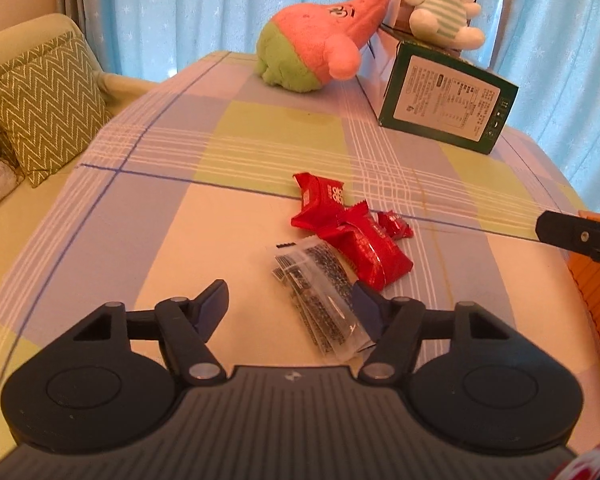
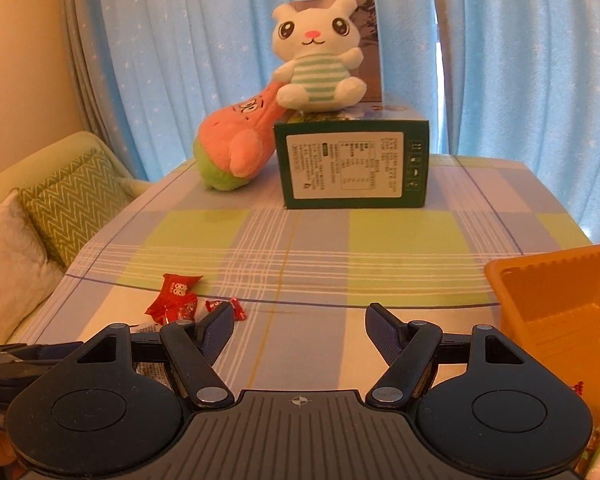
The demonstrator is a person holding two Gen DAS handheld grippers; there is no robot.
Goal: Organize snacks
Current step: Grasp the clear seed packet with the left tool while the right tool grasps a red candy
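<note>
My left gripper jaws apart, clear packet between, right finger maybe touching it. Red wrappers just ahead. Right gripper open, empty; orange bin right; bare cloth ahead.

L wrist: low, near table | R wrist: higher | shared: green box

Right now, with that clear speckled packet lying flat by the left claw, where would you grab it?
Probably its near short end, coming down from above on the camera side. The clear packet lies flat, its far end tucked against the red wrappers, while the near end lies between the open left claw fingers.
</note>
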